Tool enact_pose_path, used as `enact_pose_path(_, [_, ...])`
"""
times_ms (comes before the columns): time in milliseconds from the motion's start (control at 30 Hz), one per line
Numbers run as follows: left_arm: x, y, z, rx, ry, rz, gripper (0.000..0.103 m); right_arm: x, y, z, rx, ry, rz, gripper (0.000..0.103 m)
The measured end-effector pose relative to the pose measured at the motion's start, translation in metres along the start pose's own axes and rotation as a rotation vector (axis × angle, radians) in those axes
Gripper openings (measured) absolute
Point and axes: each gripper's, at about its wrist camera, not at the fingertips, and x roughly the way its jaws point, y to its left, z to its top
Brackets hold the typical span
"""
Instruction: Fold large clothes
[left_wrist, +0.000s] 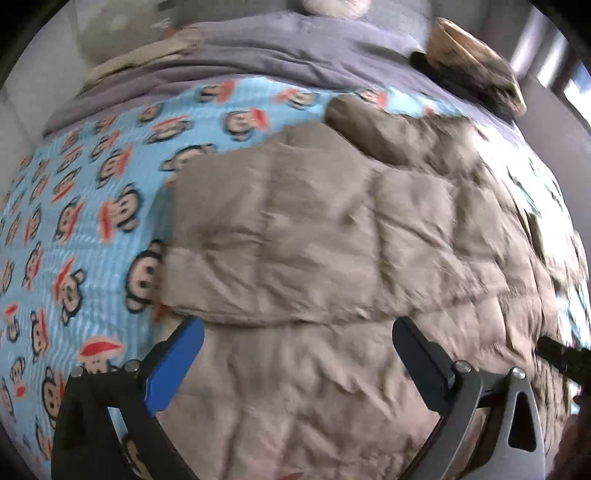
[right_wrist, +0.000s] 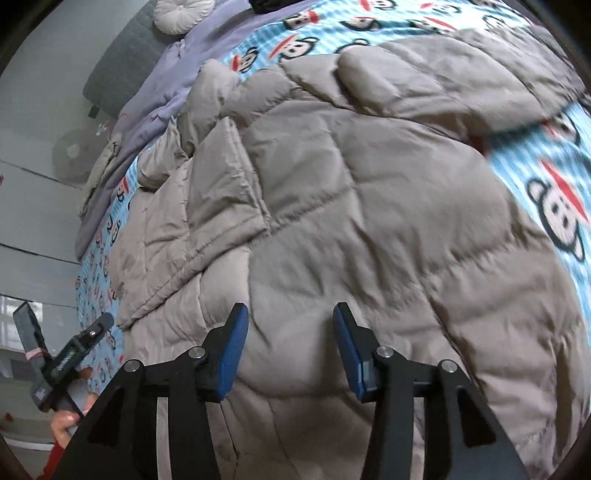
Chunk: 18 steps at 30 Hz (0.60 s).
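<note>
A large beige quilted puffer coat (left_wrist: 332, 240) lies spread on a bed with a blue monkey-print cover (left_wrist: 92, 192). My left gripper (left_wrist: 295, 332) hovers over the coat near a folded edge, jaws wide open and empty. The coat fills the right wrist view (right_wrist: 351, 192), with one flap folded over at its left (right_wrist: 221, 184). My right gripper (right_wrist: 290, 317) is open and empty just above the coat. The left gripper also shows in the right wrist view (right_wrist: 74, 354), at the bed's left edge.
A purple blanket (left_wrist: 295, 48) lies bunched at the head of the bed. Folded beige and dark clothes (left_wrist: 472, 62) sit at the far right corner. A round cushion (right_wrist: 181, 14) and grey headboard (right_wrist: 118, 59) stand beyond. The floor (right_wrist: 29, 221) lies left of the bed.
</note>
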Motion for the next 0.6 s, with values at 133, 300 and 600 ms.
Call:
enact_pose_path(133, [0.002, -0.036, -0.002, 0.049, 0.036, -0.008, 0.102, -0.014, -0.022, 0.001, 0.040, -0.021, 0.014, 0.057])
enact_pose_path(300, [0.012, -0.076, -0.001, 0.082, 0.066, -0.003, 0.102, -0.044, -0.063, 0.011, 0.117, -0.114, 0.055, 0.088])
enact_pose_path(600, [0.015, -0.151, -0.002, 0.167, 0.087, -0.010, 0.102, -0.095, -0.185, 0.060, 0.360, -0.231, 0.101, 0.089])
